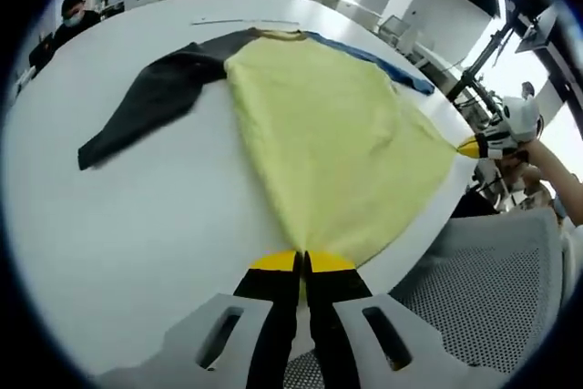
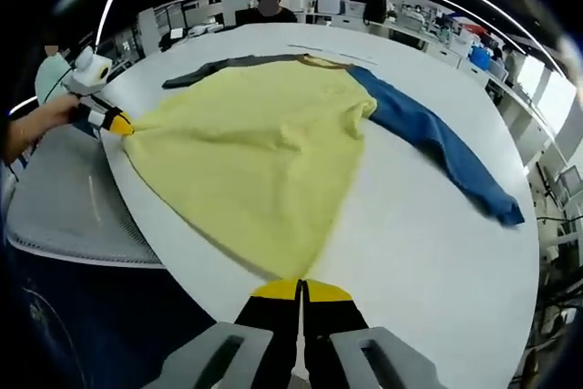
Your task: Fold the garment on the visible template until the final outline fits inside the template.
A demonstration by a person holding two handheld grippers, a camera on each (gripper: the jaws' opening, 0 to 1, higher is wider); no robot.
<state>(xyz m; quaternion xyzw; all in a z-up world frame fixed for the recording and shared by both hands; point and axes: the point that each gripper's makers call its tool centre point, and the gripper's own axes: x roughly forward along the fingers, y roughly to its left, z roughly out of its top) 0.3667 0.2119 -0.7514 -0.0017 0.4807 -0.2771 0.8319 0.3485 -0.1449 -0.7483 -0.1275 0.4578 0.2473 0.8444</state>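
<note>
A yellow shirt [image 1: 319, 134] with one dark sleeve [image 1: 155, 97] and one blue sleeve [image 2: 437, 138] lies spread on the white counter [image 1: 118, 225]. The left hand-held gripper [image 1: 302, 261] pinches one near hem corner. The right hand-held gripper [image 2: 301, 289] pinches the other corner.

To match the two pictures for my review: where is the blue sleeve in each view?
Left gripper view: blue sleeve peeks out along the far right edge of the yellow body.
Right gripper view: blue sleeve lies fully spread, running right from the body.
Shared landmark: the garment's collar.
</note>
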